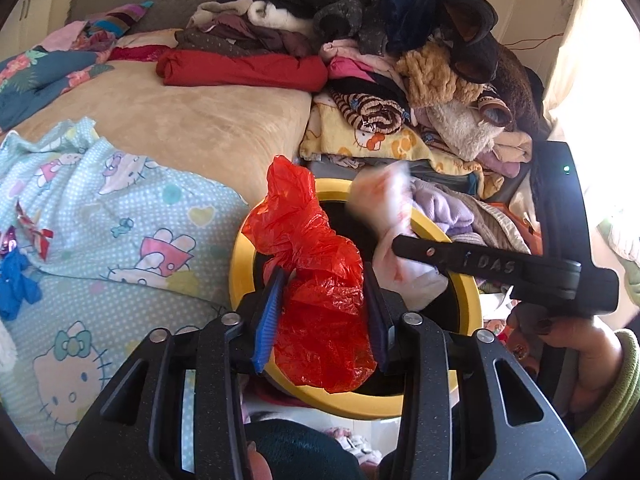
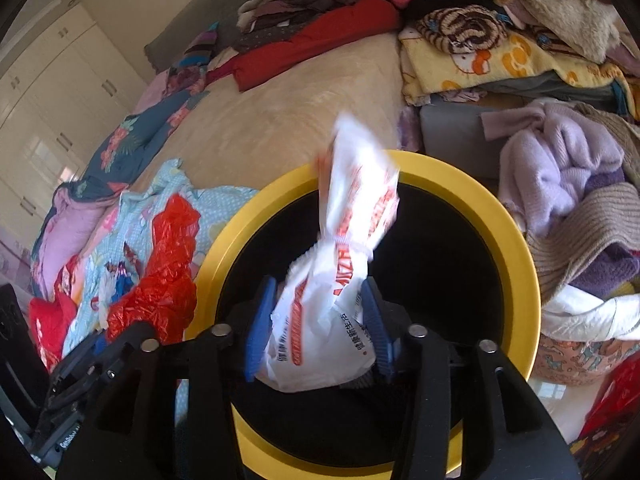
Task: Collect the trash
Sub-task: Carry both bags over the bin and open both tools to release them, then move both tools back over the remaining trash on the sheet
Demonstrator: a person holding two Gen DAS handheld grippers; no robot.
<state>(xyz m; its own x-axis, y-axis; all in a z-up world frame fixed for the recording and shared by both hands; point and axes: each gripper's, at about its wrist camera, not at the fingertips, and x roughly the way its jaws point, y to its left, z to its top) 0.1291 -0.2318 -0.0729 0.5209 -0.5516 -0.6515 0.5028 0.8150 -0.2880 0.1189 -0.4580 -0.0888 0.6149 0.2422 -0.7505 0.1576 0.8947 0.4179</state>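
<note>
My left gripper is shut on a crumpled red plastic bag and holds it over the left rim of a yellow-rimmed trash bin with a black inside. My right gripper is shut on a white plastic bag with orange print and holds it over the bin's opening. The right gripper and white bag also show in the left wrist view, the red bag in the right wrist view. Small wrappers and a blue scrap lie on the bedsheet.
The bin stands against a bed with a blue cartoon-print sheet and a tan blanket. A tall heap of clothes rises behind the bin. Lilac and knit garments lie right of it. White wardrobes stand far left.
</note>
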